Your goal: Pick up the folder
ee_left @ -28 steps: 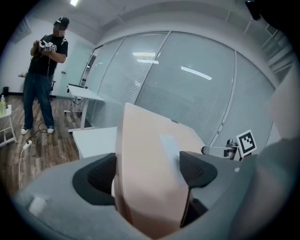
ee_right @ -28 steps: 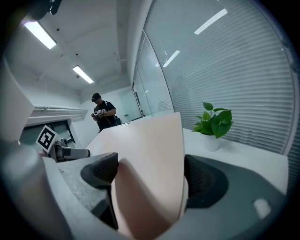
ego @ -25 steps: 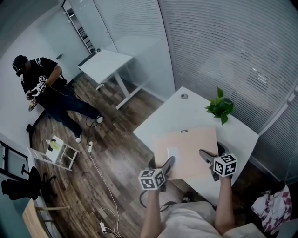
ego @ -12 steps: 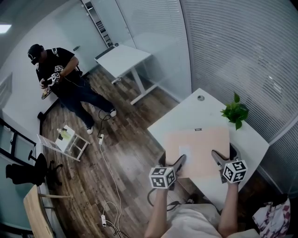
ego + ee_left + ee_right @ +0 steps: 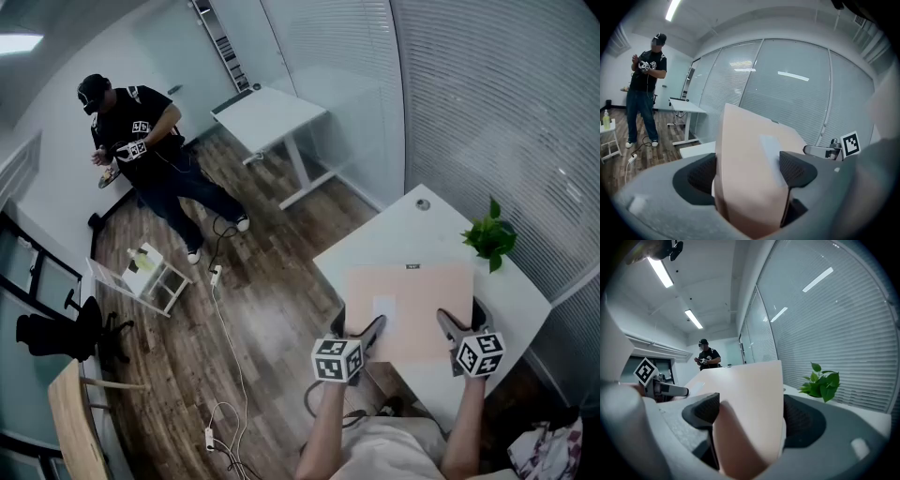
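Folder, pale peach, one: held at a tilt over the near edge of the white table. Left claw clenched on its near-left edge. Right claw grips the near-right edge (jaws have just been closing, folder between them). Potted plant stands beyond.

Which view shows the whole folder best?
The head view: the whole folder shows, lying flat over the white table. The left and right gripper views show only its near edge, foreshortened.
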`<state>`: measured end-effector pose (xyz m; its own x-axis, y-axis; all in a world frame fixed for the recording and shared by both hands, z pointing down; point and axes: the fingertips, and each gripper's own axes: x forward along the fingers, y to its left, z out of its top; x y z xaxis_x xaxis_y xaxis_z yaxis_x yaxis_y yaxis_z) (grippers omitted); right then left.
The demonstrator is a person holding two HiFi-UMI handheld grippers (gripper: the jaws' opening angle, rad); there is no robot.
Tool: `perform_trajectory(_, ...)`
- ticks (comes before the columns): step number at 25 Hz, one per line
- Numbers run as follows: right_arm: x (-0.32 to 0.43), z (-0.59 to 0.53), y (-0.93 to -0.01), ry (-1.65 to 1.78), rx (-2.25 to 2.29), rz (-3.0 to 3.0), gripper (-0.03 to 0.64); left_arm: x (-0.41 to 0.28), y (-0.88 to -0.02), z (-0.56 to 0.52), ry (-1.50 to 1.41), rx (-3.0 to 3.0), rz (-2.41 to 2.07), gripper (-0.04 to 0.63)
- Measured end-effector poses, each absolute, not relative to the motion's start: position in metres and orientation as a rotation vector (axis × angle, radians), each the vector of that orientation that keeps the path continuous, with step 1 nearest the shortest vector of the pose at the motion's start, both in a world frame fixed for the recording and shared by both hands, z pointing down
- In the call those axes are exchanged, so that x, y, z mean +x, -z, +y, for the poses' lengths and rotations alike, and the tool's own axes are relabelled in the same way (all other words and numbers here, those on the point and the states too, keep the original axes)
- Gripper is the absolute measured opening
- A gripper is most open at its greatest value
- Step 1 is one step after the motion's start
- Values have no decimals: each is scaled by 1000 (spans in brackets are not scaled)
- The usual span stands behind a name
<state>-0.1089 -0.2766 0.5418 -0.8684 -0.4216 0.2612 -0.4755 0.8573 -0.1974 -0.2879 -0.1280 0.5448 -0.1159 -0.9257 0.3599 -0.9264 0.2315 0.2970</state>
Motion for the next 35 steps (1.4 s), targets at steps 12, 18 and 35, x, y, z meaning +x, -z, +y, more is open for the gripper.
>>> perform_trajectory(12,-120,-269,-541,-366,646,-2830,425,-294,-546,-116,21,1666,-2072,420)
perform_trajectory(18,-125,-263,-538,-388,642,-2839,425,-299,-541,-110,12,1670,-2068,420)
perform_trajectory(35,-109,-278,-548,-430,674,-2800,423,-288,-547,-128,-19,1670,-2038,420)
